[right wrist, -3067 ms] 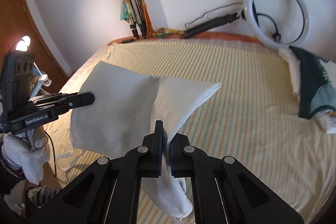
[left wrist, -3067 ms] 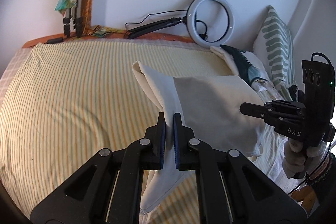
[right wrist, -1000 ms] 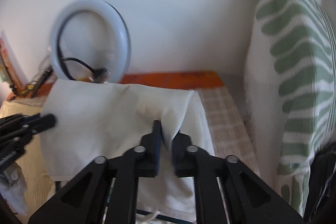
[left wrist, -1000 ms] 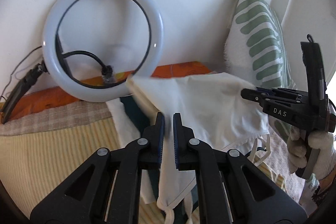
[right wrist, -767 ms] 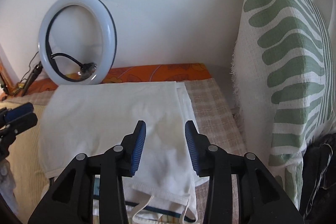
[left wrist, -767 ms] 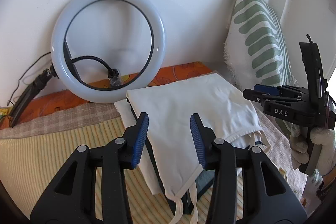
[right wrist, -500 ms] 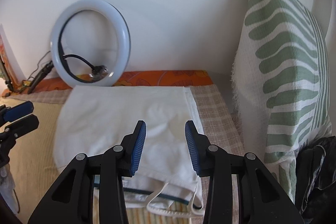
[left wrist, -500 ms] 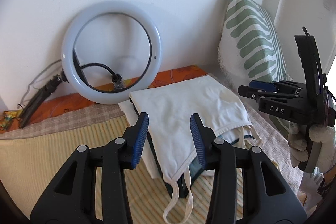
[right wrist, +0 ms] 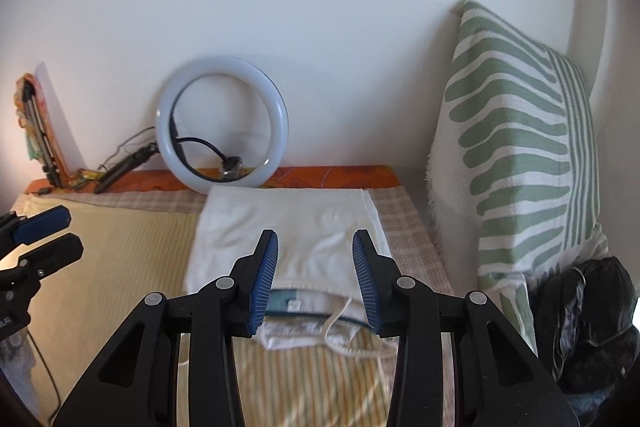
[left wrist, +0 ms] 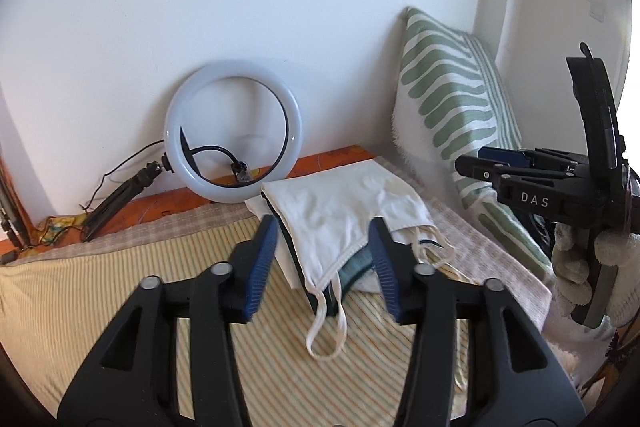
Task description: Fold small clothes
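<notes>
at the head of the bed, left gripper [left wrist: 325,259] and right gripper [right wrist: 315,279] both hang above the pile, jaws parted and having just widened, ribbed blue pads bare, nothing between them. beyond lies the folded cream garment [left wrist: 340,211], soft cotton, loose ties trailing, atop a stack with a teal-edged piece [right wrist: 282,299]. stack rests on the striped sheet [left wrist: 100,291], between ring light [left wrist: 232,131] and green-patterned pillow [right wrist: 520,155].
</notes>
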A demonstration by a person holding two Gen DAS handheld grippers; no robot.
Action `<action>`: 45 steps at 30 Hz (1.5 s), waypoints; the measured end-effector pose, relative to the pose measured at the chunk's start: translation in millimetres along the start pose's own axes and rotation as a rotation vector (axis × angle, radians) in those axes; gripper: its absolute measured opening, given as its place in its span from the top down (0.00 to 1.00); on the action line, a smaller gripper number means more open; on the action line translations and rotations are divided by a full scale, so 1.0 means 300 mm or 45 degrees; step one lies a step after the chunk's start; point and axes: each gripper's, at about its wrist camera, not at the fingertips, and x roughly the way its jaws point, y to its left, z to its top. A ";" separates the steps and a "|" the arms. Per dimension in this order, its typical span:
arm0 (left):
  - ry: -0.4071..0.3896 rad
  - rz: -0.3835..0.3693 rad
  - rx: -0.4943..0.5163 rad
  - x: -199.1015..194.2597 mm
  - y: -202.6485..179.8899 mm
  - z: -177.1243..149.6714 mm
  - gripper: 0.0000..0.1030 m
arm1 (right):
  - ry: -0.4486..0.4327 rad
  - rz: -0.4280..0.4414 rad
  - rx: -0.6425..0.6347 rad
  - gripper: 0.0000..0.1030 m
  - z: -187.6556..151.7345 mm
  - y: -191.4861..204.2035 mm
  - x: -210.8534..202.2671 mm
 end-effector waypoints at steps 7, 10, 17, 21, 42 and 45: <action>-0.035 0.011 0.047 -0.200 -0.023 -0.081 0.36 | -0.031 -0.011 0.001 0.42 -0.101 0.082 -0.182; -0.059 0.032 0.077 -0.276 -0.034 -0.134 0.33 | -0.049 -0.033 -0.007 0.37 -0.147 0.125 -0.243; -0.066 0.032 0.046 -0.394 -0.016 -0.231 0.16 | -0.098 -0.043 -0.008 0.31 -0.217 0.208 -0.365; -0.066 0.041 0.052 -0.441 0.002 -0.265 0.09 | -0.142 -0.063 -0.013 0.21 -0.249 0.251 -0.422; -0.044 0.159 0.217 -0.520 0.027 -0.368 0.00 | -0.189 -0.105 0.018 0.19 -0.356 0.395 -0.472; -0.038 0.163 0.222 -0.524 0.035 -0.371 0.00 | -0.189 -0.110 0.015 0.19 -0.359 0.405 -0.468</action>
